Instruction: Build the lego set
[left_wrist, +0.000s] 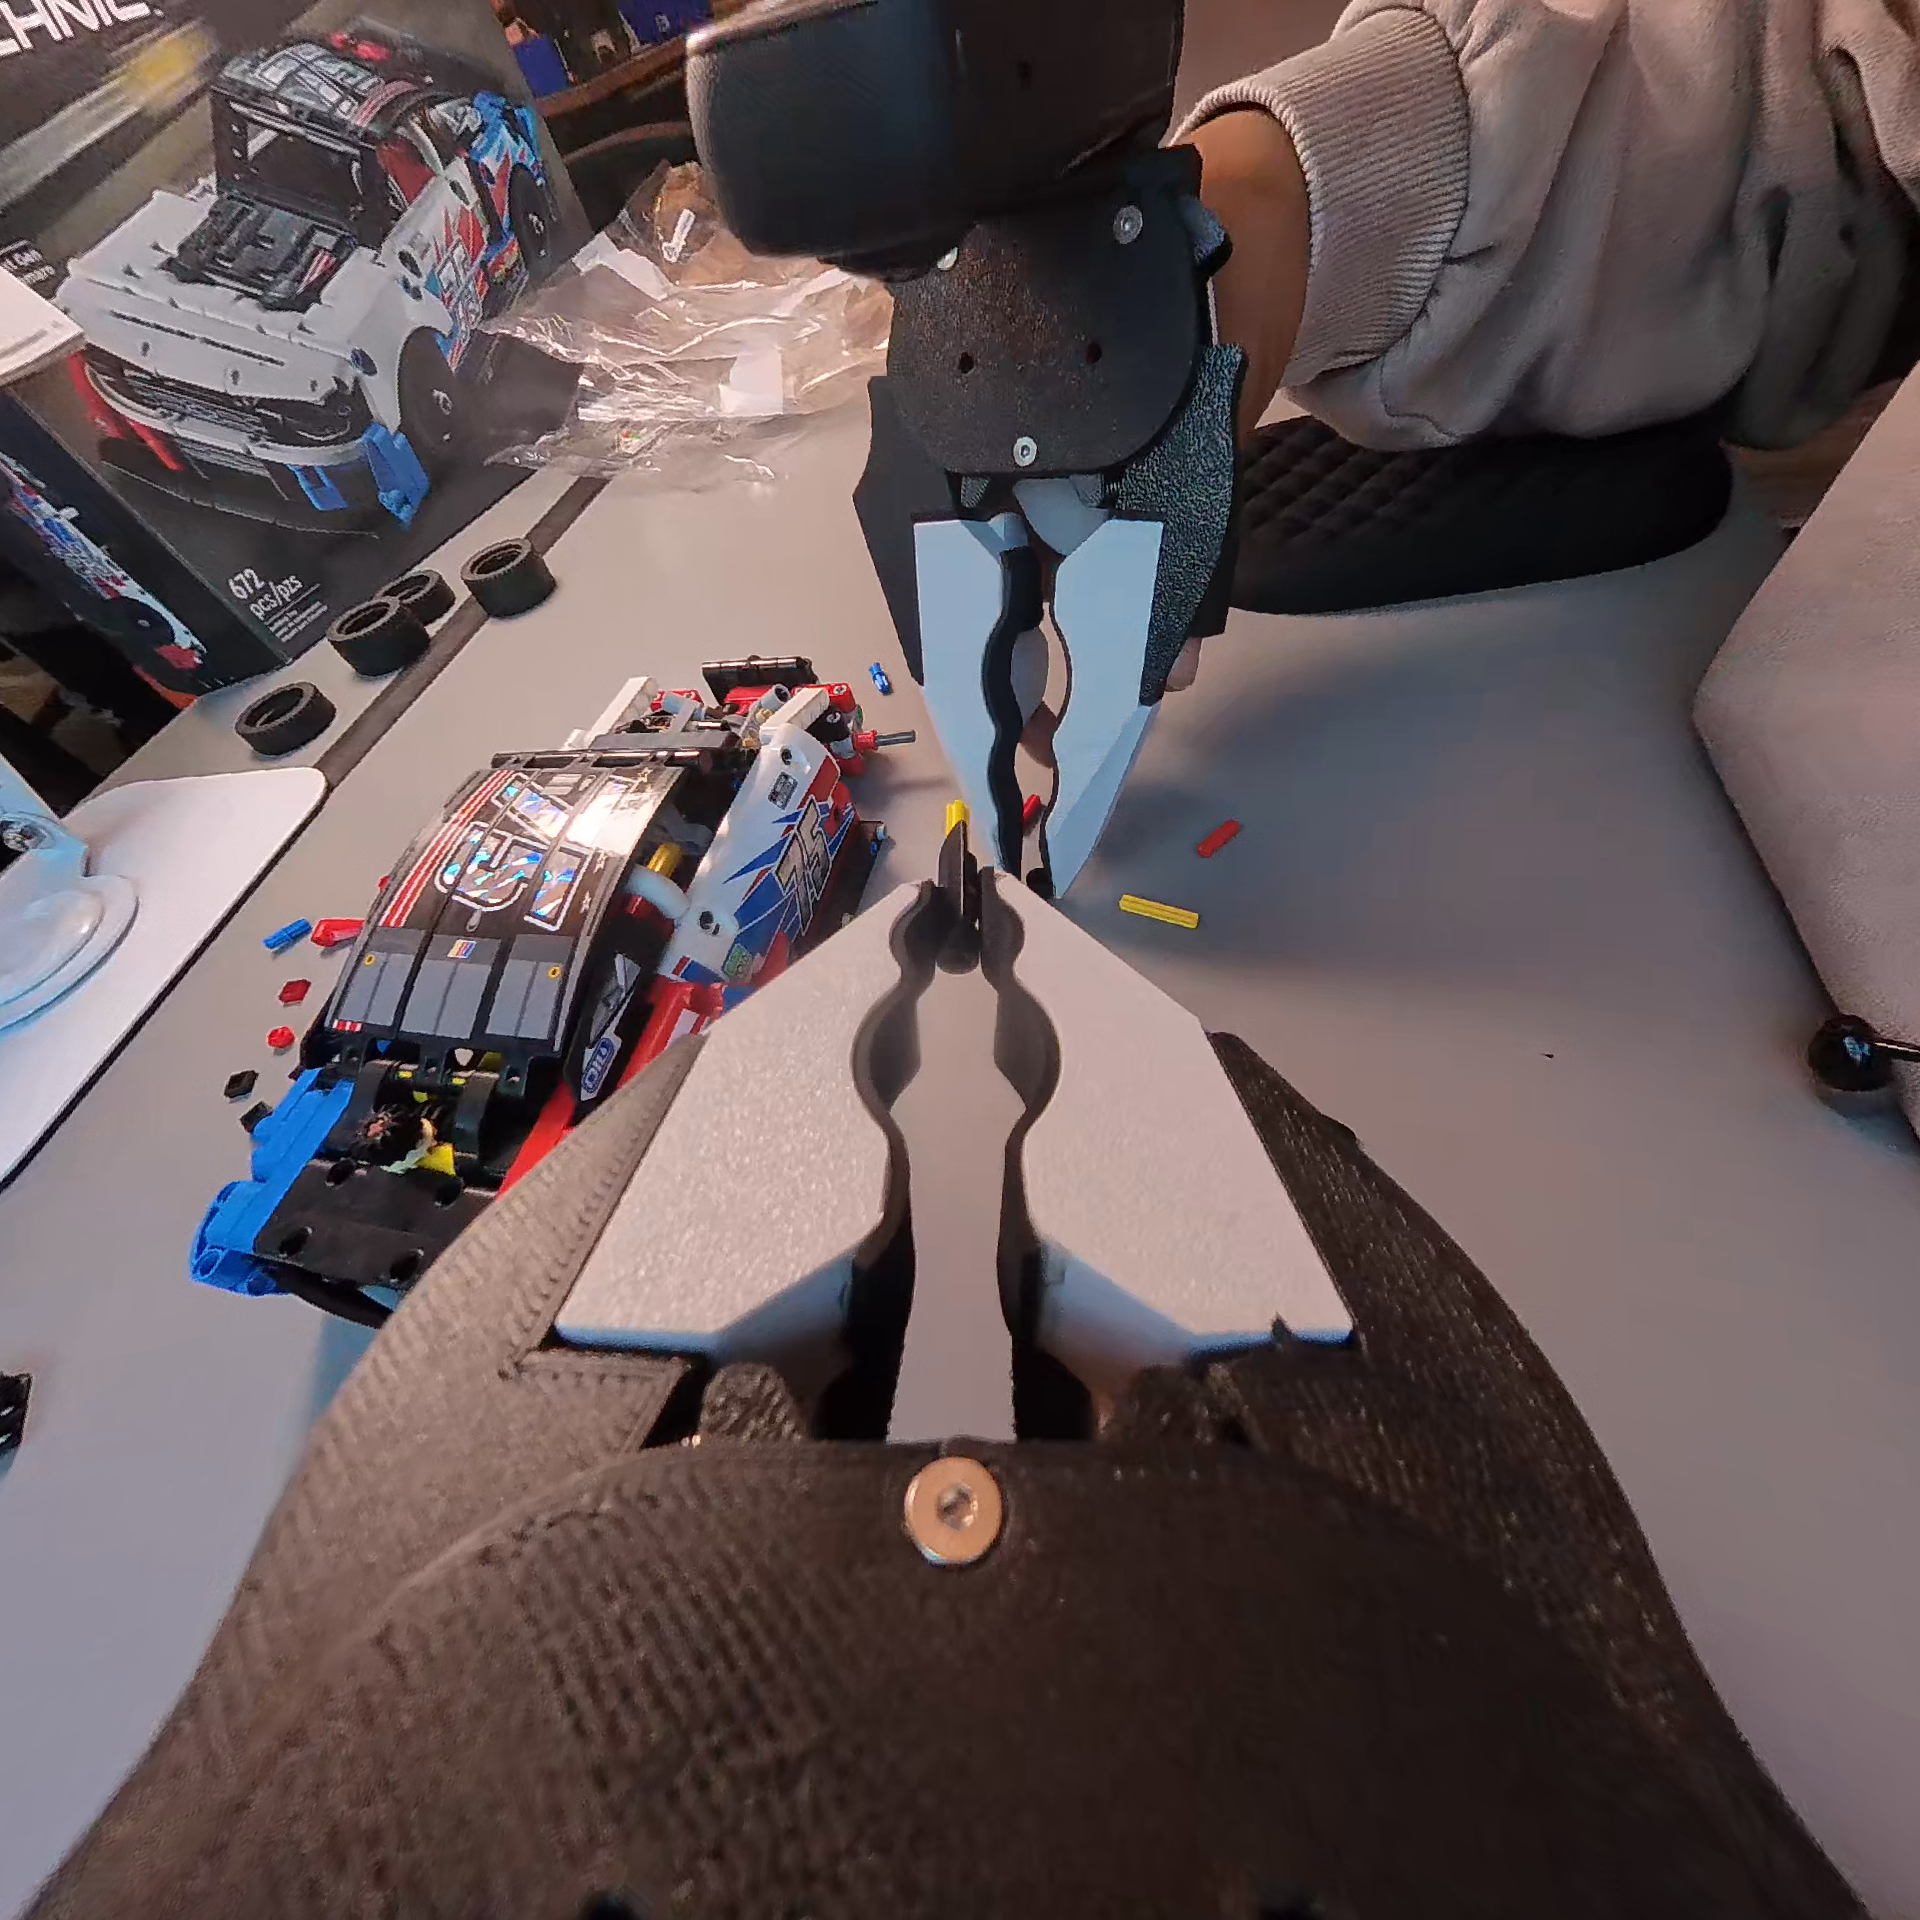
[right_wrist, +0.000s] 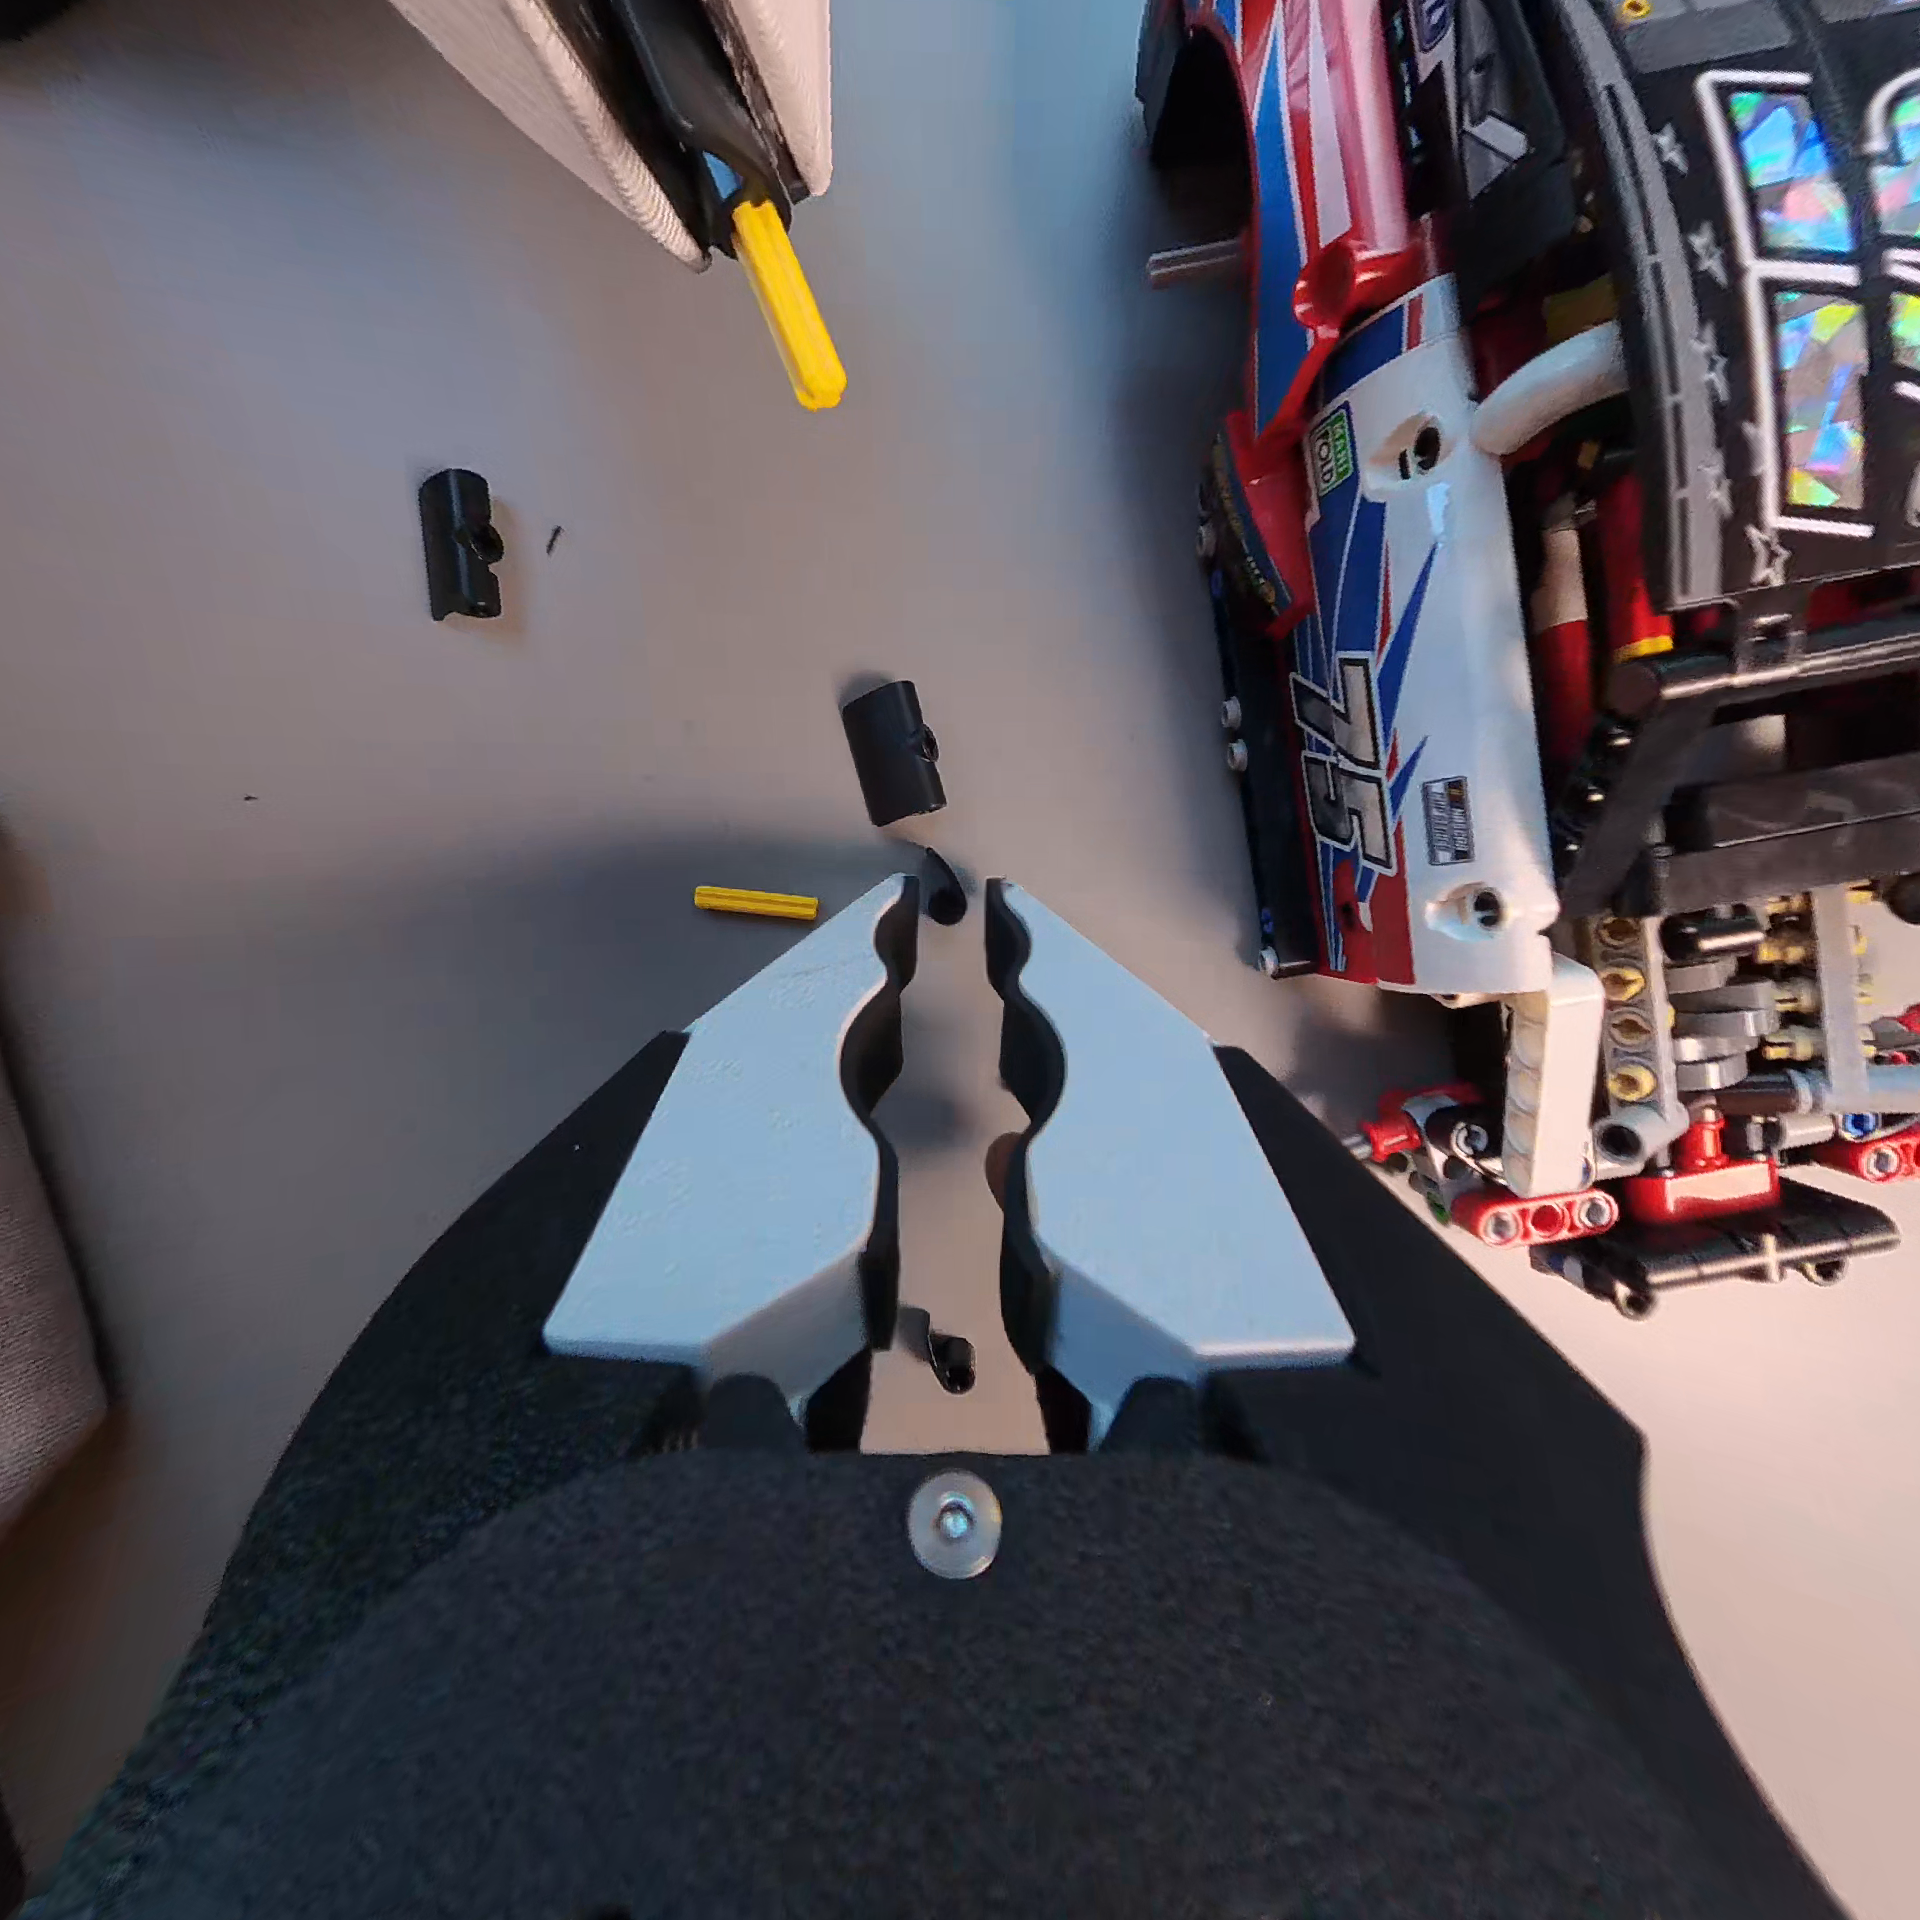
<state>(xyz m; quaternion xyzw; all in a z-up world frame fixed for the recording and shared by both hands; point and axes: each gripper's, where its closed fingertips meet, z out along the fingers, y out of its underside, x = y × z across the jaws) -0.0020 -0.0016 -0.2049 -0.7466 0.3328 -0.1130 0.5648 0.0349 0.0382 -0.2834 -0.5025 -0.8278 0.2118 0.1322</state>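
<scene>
Far to the left, the set's box is standing at the back of the grey worktop, with loose black tyres lying in front of it. Next to them, the half-built race car is lying on the worktop with small red and blue bits scattered beside it. Moving right, the left claw is pinching a yellow rod that has a small black piece on it; its fingers are nearly together around them, and the rod is sticking out past the tips. Just past it, the right claw is pointing down at the worktop with its fingers a little apart, holding nothing. It is hovering over a tiny black piece, with a black connector just ahead of the tips. A second yellow rod is lying just to the side, and another black connector is sitting farther off. The likely next job is picking up a black piece and pushing it onto the held rod. The little piece could skid or roll away if the tips are closing off-centre. The rod could also slip or twist in the left claw if the push is not straight, because only its end is being gripped.
</scene>
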